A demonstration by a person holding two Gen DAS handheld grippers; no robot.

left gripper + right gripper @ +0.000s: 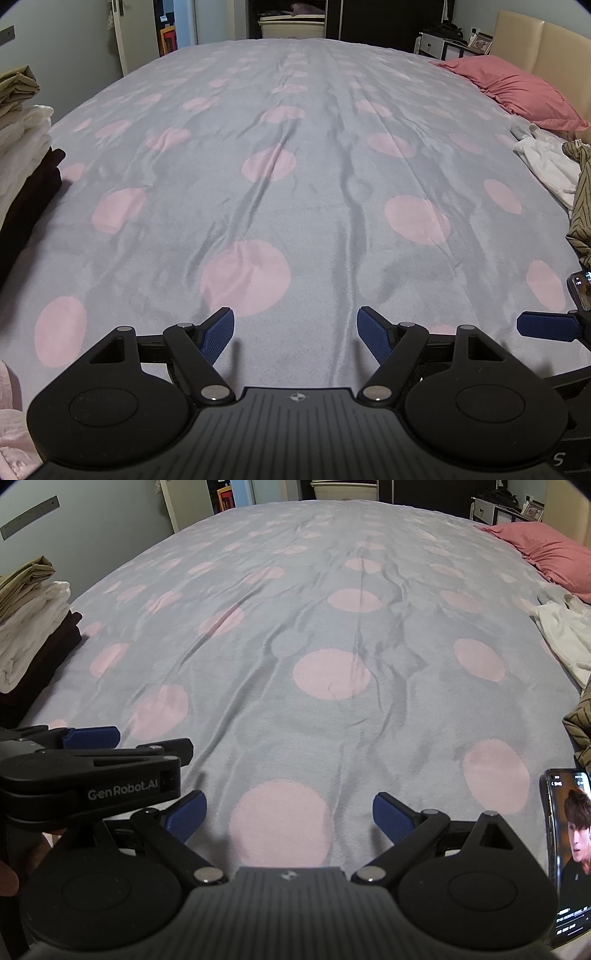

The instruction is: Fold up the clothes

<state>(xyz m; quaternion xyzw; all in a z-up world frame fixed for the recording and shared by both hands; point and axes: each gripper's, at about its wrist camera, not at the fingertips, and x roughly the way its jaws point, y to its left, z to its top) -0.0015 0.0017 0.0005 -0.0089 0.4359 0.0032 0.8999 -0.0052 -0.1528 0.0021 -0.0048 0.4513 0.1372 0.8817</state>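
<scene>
While both grippers, left (295, 334) and right (288, 816), are hovering jaws apart over the dotted bedspread (314, 192), folded clothes (33, 627) are lying at its left edge.

A grey fleece bedspread (314, 206) carries large pale pink dots. At far right lies a plain rose-pink pillow (517, 92). The folded stack of clothes (33, 627) at left runs olive-tan, cream-white, then dark maroon. Right: a loose white garment (565, 635), a tan dark-striped cloth (581, 192). Both black grippers have blue pads (218, 334).

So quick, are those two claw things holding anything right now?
Left gripper: jaws open, holding nothing.
Right gripper: jaws open, holding nothing.
</scene>
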